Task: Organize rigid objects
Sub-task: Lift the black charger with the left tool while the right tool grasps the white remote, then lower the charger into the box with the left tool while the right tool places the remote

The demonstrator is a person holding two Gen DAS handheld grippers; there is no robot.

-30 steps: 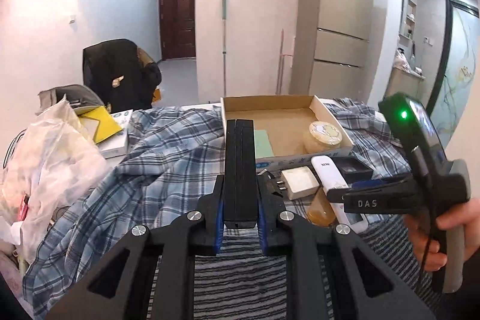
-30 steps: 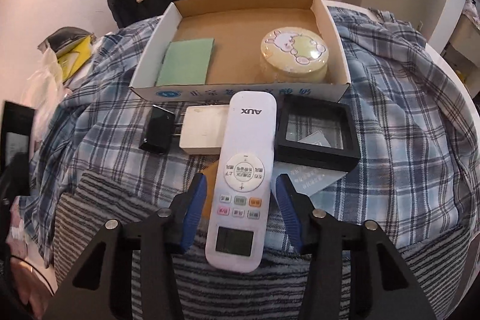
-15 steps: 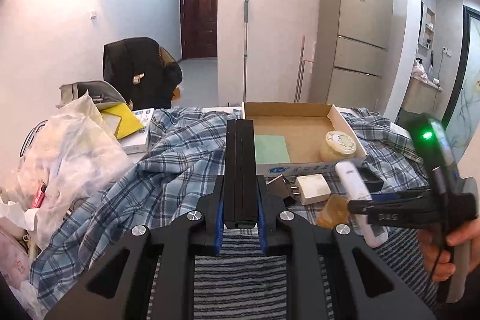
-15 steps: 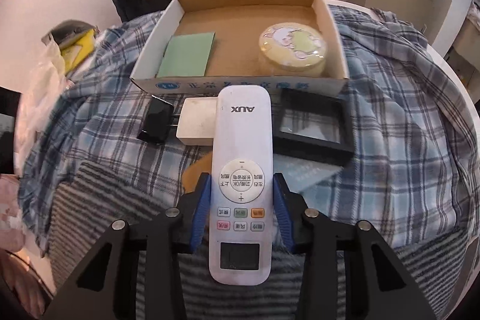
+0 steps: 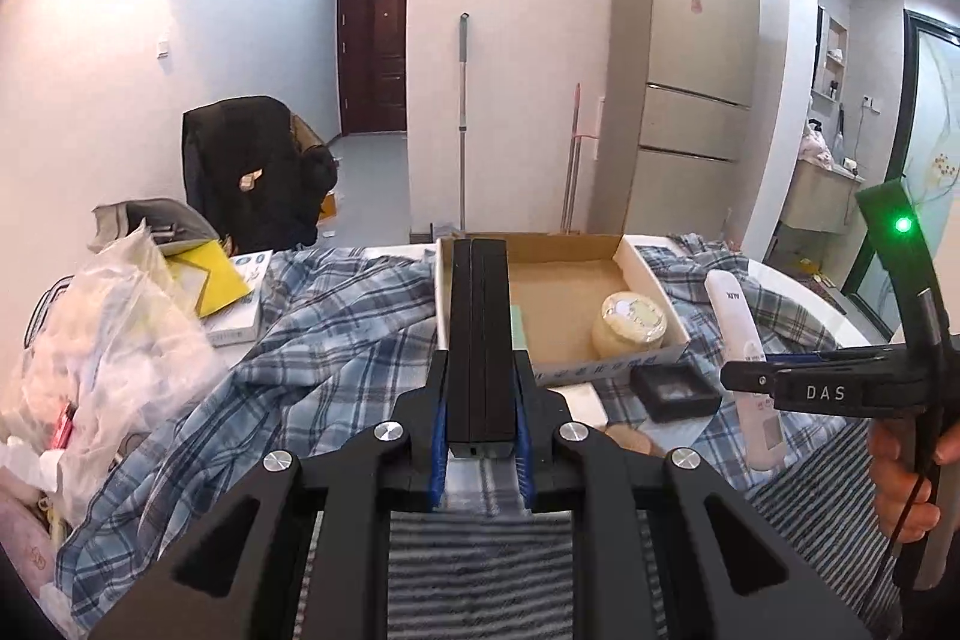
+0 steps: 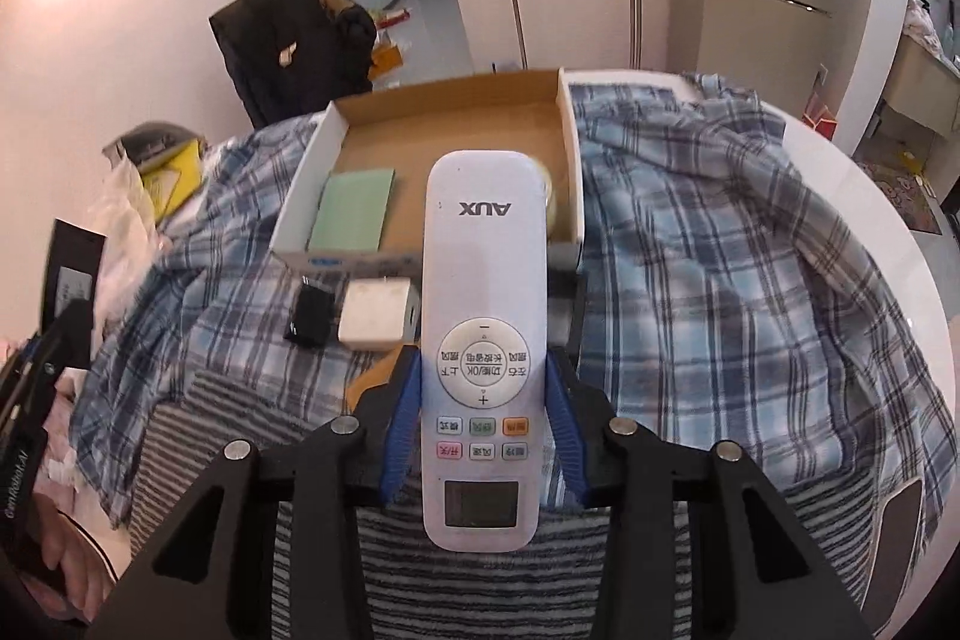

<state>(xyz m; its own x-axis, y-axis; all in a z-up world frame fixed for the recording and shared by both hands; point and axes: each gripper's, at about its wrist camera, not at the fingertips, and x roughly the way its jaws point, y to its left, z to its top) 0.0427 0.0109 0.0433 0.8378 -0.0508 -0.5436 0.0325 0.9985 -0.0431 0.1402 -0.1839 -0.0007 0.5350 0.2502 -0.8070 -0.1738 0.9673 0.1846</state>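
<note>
Between the right jaws: the white remote (image 6: 483, 340) is clamped at its button end by the right gripper (image 6: 483, 418).
Remote axis: its length is run forward along the fingers, logo end pointed at the cardboard box (image 6: 573, 160).
Left gripper (image 5: 480, 436): a black slab (image 5: 480, 334) is pinched between narrow jaws.
Ahead of the jaws: a white adapter (image 6: 375, 319) is laid on the plaid cloth (image 6: 720, 250).

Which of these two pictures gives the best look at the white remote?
The right wrist view. There the white remote fills the middle, face up, its AUX logo and buttons readable, pinched between the right claw's blue pads. The left wrist view shows the remote only from the side, small and partly hidden behind that claw.
</note>
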